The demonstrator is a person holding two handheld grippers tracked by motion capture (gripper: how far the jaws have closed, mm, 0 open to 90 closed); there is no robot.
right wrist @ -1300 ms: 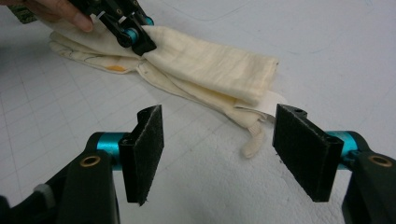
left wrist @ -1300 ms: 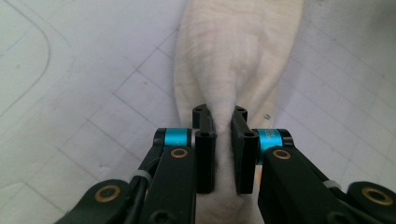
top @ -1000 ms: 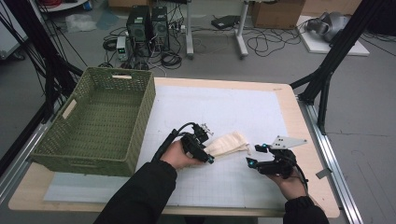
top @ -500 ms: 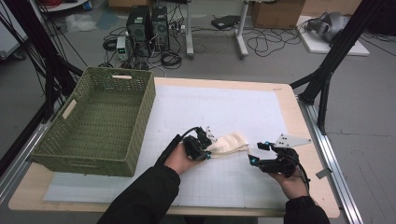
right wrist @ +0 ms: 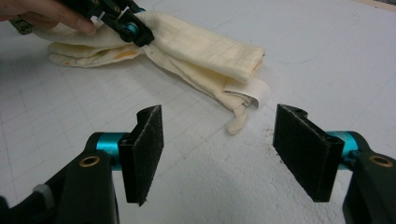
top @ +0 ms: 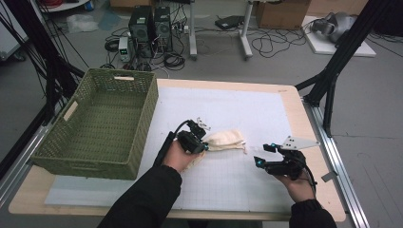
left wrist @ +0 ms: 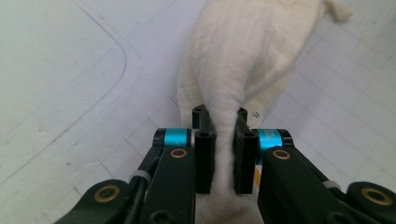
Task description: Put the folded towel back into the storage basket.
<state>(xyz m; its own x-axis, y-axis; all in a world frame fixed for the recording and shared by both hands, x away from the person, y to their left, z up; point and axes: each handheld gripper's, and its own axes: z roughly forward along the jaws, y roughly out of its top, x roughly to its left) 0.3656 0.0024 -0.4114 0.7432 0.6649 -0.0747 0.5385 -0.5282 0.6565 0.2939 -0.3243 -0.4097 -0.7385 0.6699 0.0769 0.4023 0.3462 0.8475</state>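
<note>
Your left gripper (left wrist: 220, 154) is clamped on a fold of the cloth (left wrist: 243, 56). Your right gripper (right wrist: 217, 149) gapes just short of its far end; judged next: grip there.

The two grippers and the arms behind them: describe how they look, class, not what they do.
Both are black, with cyan collars and brass-coloured pivots behind flat black fingers. The left gripper trails a black cable. The right gripper carries a grey three-cornered plate. The person wears black sleeves.
</note>
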